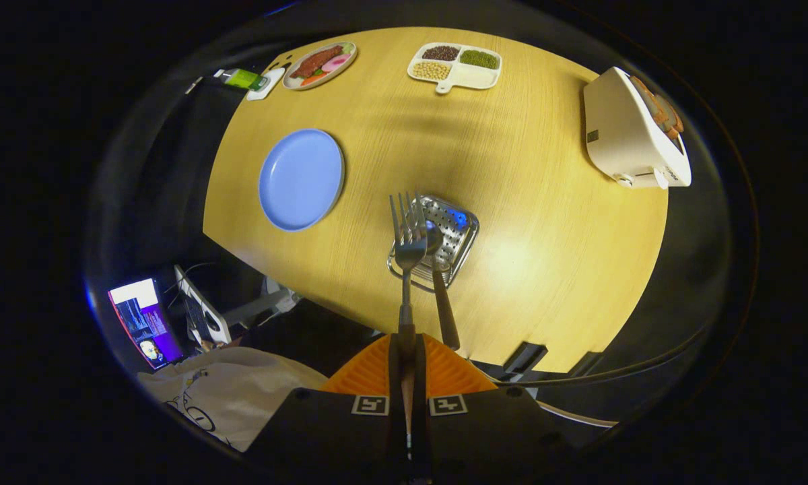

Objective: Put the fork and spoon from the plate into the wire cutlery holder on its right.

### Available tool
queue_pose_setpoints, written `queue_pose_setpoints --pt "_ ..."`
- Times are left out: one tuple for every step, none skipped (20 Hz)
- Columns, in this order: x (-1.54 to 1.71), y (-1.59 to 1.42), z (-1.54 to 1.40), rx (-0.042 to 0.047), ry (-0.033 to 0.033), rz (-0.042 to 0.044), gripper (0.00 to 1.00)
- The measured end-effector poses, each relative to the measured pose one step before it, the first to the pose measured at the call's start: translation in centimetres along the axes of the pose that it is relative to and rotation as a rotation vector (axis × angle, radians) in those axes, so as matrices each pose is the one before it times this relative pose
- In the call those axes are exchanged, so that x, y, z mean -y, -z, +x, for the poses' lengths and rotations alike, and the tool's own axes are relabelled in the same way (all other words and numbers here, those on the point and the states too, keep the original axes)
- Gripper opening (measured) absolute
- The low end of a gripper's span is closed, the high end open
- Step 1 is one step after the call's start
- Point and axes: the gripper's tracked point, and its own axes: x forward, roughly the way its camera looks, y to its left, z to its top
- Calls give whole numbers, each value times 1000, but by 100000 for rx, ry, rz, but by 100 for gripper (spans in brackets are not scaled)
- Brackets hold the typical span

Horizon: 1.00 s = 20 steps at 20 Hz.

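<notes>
My gripper [405,340] is shut on the handle of a metal fork [408,232], whose tines point away from me and hang over the near left corner of the perforated metal cutlery holder [459,232]. Inside the holder stands a spoon with a brown wooden handle [444,306]; the handle leans toward me just right of the fork. The blue plate [301,179] lies to the left of the holder with nothing on it. I am looking down on the wooden table [545,222] from above.
A white toaster [629,135] with bread stands at the far right. At the far edge sit a divided white tray of beans [455,66] and an oval plate of food [320,65]. A person's white clothing [222,391] and a lit screen [145,322] lie beside the table's near edge.
</notes>
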Motion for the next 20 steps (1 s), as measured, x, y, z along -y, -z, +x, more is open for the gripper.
queue_pose_setpoints --pt "395 364 142 -3879 767 -1974 7" --pt "456 199 168 -3373 1101 -2170 7" --pt "379 150 132 -2943 1040 -1812 7" --pt "330 -109 231 -2377 635 -1356 7" --pt "233 -34 180 -2134 69 -868 7" --pt "55 -289 217 -1213 -115 -101 7" --pt "-14 -410 271 -1347 -541 445 8" --pt "184 -399 383 -1572 -619 470 8" --pt "407 -514 262 -1126 -304 610 9" --pt "140 -325 87 -196 -187 848 9" --pt "110 -73 -214 -486 -1006 1013 10" --pt "66 -430 37 -67 -814 684 12" --pt "164 -390 33 845 -397 941 13" --pt "-35 -299 -154 972 -521 761 24" --pt "-105 -272 -28 1676 -655 276 32" --pt "-91 -76 -162 1716 -538 -105 43" --pt "-159 -104 -175 1963 -611 -323 55" --pt "-245 -33 -64 2176 -599 -189 58" --pt "-305 23 -180 2181 -456 -648 63" --pt "-167 110 -109 2532 -292 -323 85"
